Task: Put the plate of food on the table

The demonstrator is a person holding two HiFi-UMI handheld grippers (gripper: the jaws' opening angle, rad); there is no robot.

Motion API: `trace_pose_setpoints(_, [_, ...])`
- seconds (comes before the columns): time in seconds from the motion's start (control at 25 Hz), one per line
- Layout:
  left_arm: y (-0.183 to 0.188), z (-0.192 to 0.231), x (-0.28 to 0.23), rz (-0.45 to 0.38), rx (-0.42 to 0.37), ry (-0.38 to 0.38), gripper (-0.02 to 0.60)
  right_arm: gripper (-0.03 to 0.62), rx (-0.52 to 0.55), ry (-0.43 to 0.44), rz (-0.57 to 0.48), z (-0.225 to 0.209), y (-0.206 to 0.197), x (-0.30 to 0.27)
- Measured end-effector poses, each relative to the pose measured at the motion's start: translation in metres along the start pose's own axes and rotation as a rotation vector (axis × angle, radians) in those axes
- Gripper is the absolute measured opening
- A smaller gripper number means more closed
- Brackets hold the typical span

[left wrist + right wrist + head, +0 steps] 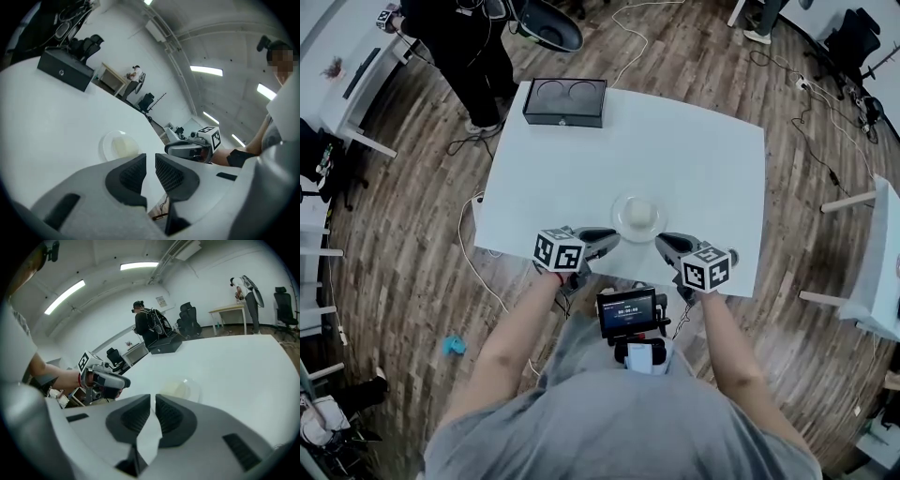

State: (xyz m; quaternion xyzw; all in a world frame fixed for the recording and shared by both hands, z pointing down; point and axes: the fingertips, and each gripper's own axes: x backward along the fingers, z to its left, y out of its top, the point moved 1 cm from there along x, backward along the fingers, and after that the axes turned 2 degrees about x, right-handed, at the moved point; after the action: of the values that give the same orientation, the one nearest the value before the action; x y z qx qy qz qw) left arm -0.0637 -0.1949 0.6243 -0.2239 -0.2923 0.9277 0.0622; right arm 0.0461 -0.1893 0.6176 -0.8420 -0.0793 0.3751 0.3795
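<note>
Plate of food [638,217], round with no long axis, sits on the white desk [694,150] near its front edge, just ahead of and between the left gripper [602,237] and right gripper [668,245], about equally near each, both with jaws almost together and empty.

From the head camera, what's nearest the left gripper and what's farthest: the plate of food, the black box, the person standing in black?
1. Plate of food, just ahead of the left gripper, near the table edge.
2. Black box, at the table's far edge.
3. Standing person, beyond the table, far left.
</note>
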Motion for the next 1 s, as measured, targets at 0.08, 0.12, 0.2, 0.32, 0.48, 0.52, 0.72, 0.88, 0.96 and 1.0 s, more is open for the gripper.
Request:
trace_pose_setpoints(0.08, [-0.001, -0.006, 0.005, -0.028, -0.066, 0.027, 0.055, 0.046, 0.026, 0.005, -0.008, 0.006, -0.003, 0.006])
trace_pose_setpoints(0.12, [-0.002, -0.009, 0.006, -0.040, -0.088, 0.038, 0.051, 0.044, 0.033, 0.006, -0.014, 0.008, -0.005, 0.010])
trace_pose_setpoints(0.2, [-0.006, -0.014, 0.008, -0.048, -0.132, 0.059, 0.046, 0.046, 0.030, 0.007, -0.030, 0.012, -0.007, 0.017])
trace_pose_setpoints(0.32, [-0.012, -0.024, 0.009, -0.045, -0.192, 0.086, 0.040, 0.044, 0.028, 0.004, -0.049, 0.018, -0.009, 0.026])
trace_pose_setpoints(0.48, [-0.015, -0.039, 0.013, -0.078, -0.243, 0.109, 0.032, 0.044, 0.036, 0.007, -0.079, 0.027, -0.011, 0.036])
trace_pose_setpoints(0.52, [-0.016, -0.042, 0.014, -0.086, -0.257, 0.116, 0.031, 0.044, 0.038, 0.006, -0.087, 0.029, -0.011, 0.039])
trace_pose_setpoints(0.72, [-0.015, -0.059, 0.021, -0.172, -0.296, 0.126, 0.031, 0.044, 0.097, 0.011, -0.108, 0.039, -0.017, 0.049])
trace_pose_setpoints(0.88, [-0.015, -0.062, 0.026, -0.198, -0.289, 0.116, 0.031, 0.044, 0.130, 0.025, -0.137, 0.049, -0.018, 0.053])
trace_pose_setpoints(0.96, [-0.015, -0.061, 0.028, -0.198, -0.291, 0.127, 0.031, 0.044, 0.140, 0.031, -0.139, 0.054, -0.019, 0.054])
trace_pose_setpoints(1.0, [-0.016, -0.062, 0.028, -0.199, -0.289, 0.132, 0.031, 0.044, 0.151, 0.031, -0.132, 0.055, -0.021, 0.056])
